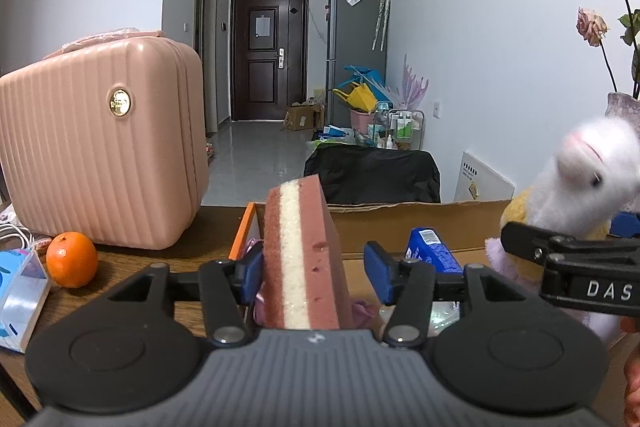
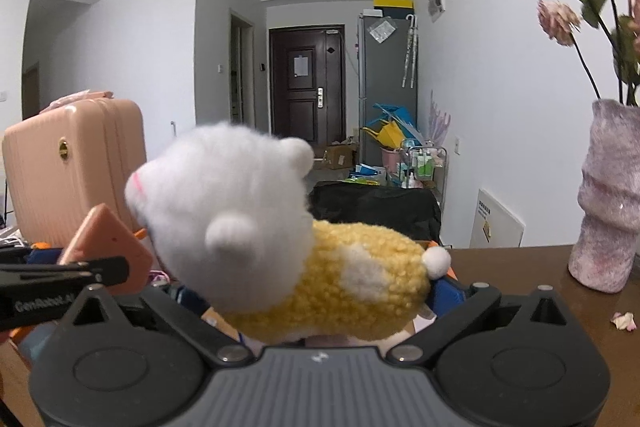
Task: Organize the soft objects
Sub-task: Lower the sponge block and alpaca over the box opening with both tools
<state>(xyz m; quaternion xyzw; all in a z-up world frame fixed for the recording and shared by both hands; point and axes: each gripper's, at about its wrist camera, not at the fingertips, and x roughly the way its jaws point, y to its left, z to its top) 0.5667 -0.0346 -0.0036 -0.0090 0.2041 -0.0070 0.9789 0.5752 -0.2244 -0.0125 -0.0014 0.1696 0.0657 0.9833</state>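
Observation:
A brown-and-cream layered sponge (image 1: 304, 259) stands upright between the fingers of my left gripper (image 1: 316, 271), over an open cardboard box (image 1: 400, 215). The left pad touches it; the right pad stands clear with a gap, so the gripper is open. A plush toy with a white head and yellow body (image 2: 320, 267) lies across my right gripper (image 2: 320, 291), whose jaws stand wide. Its right fingertip (image 2: 448, 287) shows beside the toy; the left one is hidden. In the left wrist view the toy (image 1: 580, 179) looks blurred at the box's right end.
A pink ribbed suitcase (image 1: 100, 147) stands on the wooden table at left, with an orange (image 1: 72, 259) and a tissue pack (image 1: 20, 291) before it. A blue packet (image 1: 432, 251) lies in the box. A fuzzy vase (image 2: 608, 199) with dried flowers stands at right.

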